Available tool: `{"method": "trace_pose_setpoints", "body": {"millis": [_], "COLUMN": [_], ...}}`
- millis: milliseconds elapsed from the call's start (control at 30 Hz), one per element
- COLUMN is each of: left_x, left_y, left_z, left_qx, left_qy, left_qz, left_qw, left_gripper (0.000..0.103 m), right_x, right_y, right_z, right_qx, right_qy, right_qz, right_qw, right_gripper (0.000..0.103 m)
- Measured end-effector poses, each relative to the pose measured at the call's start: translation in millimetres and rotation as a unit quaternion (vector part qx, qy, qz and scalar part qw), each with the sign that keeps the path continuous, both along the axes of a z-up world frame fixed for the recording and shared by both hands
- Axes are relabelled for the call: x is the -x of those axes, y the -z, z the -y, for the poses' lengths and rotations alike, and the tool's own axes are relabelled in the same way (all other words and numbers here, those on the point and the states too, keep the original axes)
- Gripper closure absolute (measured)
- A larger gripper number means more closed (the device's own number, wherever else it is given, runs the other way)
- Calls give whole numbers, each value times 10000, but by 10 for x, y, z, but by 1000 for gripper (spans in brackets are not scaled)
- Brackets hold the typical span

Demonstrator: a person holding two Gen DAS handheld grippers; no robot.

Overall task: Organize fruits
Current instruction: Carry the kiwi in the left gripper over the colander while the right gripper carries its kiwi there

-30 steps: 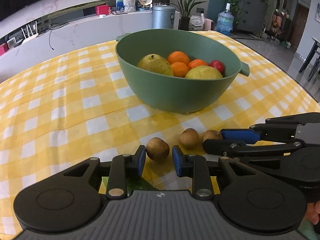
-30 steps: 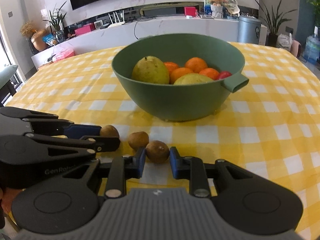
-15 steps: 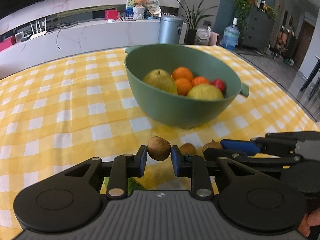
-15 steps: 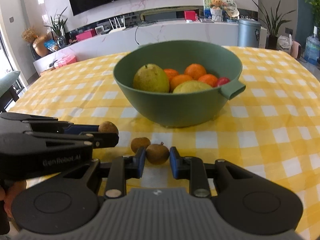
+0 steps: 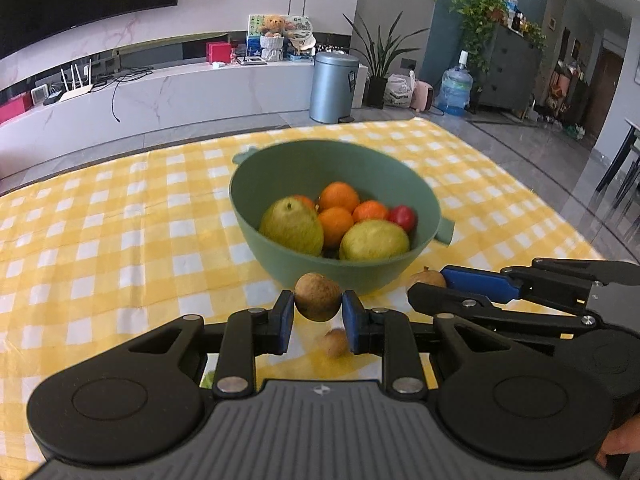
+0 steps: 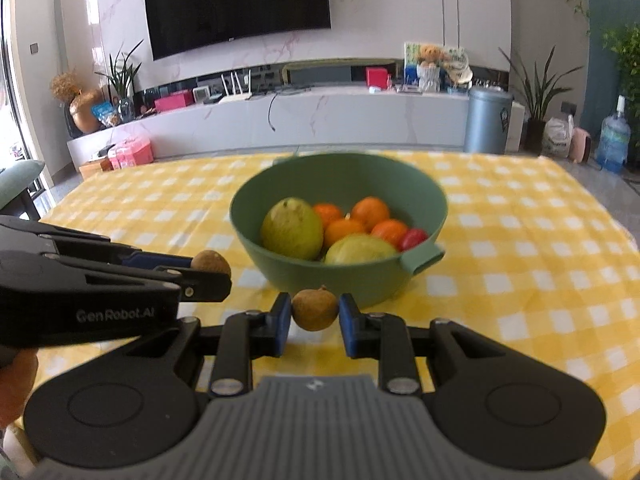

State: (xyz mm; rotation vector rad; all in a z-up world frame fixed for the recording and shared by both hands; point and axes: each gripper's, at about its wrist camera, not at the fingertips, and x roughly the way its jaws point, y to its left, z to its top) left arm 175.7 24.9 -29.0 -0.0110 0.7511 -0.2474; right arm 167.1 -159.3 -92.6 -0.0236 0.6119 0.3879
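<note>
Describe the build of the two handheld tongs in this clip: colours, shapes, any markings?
Both tongs match: the left tongs and right tongs have matte black linkage arms with silver rivets, blue pads on the fingertips, two round black discs either side of a ribbed grey body, and a small white emblem. White "GenRobot.AI" lettering shows on the left one's side. No cables visible.

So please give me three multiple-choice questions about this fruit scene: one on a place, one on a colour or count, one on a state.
1. Where does the loose brown fruit lie?
A. in the bowl
B. on the tablecloth
C. on the floor

2. What colour is the bowl?
A. green
B. white
C. red

3. How is the left gripper?
A. open and empty
B. shut on a pear
C. shut on a small brown fruit

Answers:
1 B, it rests on the checks below the gripper.
2 A, its wall is green.
3 C, both pads press on it.
</note>
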Motion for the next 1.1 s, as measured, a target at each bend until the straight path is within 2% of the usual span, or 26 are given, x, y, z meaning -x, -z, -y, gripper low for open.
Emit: {"method": "trace_pose_setpoints", "body": {"millis": [200, 267, 400, 567, 733, 933, 1100], "left_x": [-148, -216, -354, -619, -859, -1003, -1077], "left_y": [-189, -238, -286, -230, -103, -22, 36], "left_z": [76, 127, 185, 130, 14, -32, -49], "left_qx": [-46, -199, -248, 83, 429, 459, 568], "left_qy": [119, 154, 269, 385, 404, 392, 361], "left_qz": [47, 79, -10, -511, -1054, -1343, -1605], "left_qw": [9999, 9997, 9993, 9979, 9927, 9891, 9847], "left_gripper": [74, 75, 75, 75, 75, 75, 74], "right_x": [-100, -148, -336, -588, -817, -1001, -1188], "right_y": [-240, -300, -321, -279, -243, -194, -171], "right_z": [71, 56, 24, 21, -24, -90, -53], "right_qx": [92, 205, 494, 337, 232, 429, 402], "right_qy": [-166, -303, -499, -822, -1078, -1393, -1522], "right_qz": [312, 402, 352, -79, -502, -657, -970], "right_qw": [9993, 9985, 9969, 9960, 9926, 9871, 9828], "right_gripper": [81, 81, 81, 81, 81, 81, 81]}}
